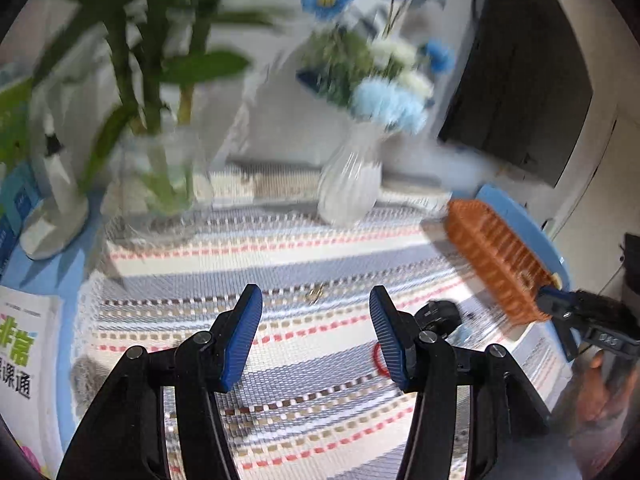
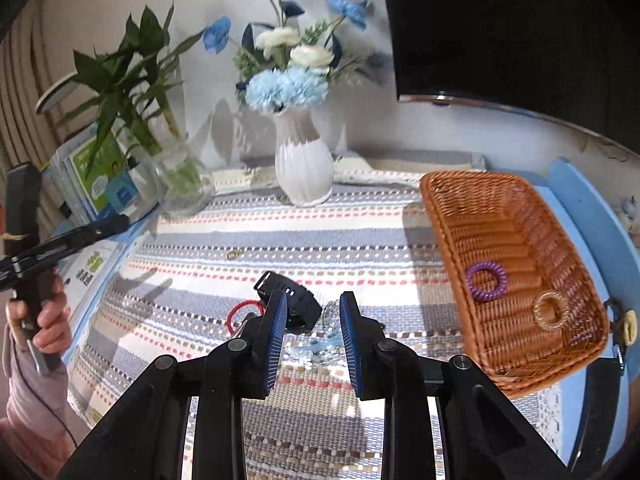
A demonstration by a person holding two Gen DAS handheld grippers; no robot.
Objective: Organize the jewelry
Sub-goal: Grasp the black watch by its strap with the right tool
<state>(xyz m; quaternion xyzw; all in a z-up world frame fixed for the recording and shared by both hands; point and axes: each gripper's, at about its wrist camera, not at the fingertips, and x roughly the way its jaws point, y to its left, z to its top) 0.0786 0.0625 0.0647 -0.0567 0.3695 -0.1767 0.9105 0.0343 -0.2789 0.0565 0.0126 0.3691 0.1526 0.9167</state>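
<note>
Crystal bracelet (image 2: 320, 320) on striped cloth (image 2: 280, 240) directly ahead between right gripper (image 2: 313, 300) fingers, half-open and empty; left gripper (image 1: 316, 296), wide open and empty, farther away.

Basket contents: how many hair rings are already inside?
2. A purple coil ring lies mid-basket; a golden coil ring sits nearer the right end. None visibly hidden.

Wicker basket (image 2: 516, 280) at right on the striped mat (image 2: 280, 240), holding two coil hair ties (image 2: 486, 281); watch (image 2: 290, 300) mid-mat, vase (image 2: 304, 168) behind, glass jar of bamboo (image 2: 180, 184) at left rear.
</note>
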